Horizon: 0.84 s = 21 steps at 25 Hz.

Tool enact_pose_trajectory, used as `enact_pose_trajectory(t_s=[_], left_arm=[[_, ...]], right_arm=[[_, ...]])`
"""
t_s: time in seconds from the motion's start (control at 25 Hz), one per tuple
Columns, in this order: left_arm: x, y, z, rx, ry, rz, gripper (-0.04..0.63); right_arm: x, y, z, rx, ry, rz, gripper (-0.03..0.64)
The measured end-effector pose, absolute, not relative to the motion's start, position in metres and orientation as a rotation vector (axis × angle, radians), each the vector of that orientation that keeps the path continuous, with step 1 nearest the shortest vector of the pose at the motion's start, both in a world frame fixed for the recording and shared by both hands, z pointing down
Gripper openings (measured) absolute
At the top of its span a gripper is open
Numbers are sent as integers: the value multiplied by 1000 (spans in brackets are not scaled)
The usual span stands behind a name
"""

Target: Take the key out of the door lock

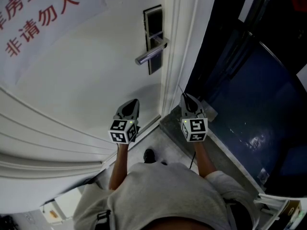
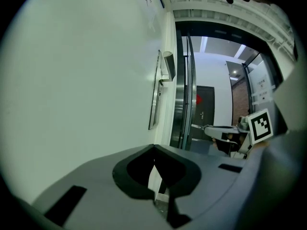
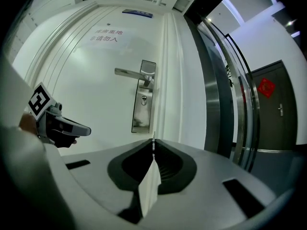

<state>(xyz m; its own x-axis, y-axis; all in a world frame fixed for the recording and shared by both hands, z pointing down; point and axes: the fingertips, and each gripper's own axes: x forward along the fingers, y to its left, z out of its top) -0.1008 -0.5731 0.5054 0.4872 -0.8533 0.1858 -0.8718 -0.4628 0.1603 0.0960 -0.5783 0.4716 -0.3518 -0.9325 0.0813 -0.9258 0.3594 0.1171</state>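
Right gripper [image 3: 153, 146] has its jaws pinched almost fully together, and a thin metal sliver stands up from between the tips. I take that sliver for the key [image 3: 153, 139], seen edge-on, though it is too slim for me to be certain. From the head view the same fine line pokes out ahead of that gripper, which hangs low near the door's edge and well apart from the lock plate [image 3: 143, 114]. The cylinder below the lever handle [image 3: 130, 73] looks bare to me, with nothing sticking out of it. So I judge the pulling-out as good as done, with the key clear of the lock and nothing left but to carry it away. Left gripper [image 2: 154, 148] is closed on nothing, held low beside the white door [image 2: 81, 90] and taking no part.
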Motion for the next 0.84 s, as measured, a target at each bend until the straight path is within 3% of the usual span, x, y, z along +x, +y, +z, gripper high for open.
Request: enact_pose_trajectory(t_s=[0.84], left_arm=[[-96,-580,504,2509,-1475,115,18]], right_arm=[[88,-587,471,1662,-2477,-92,31]])
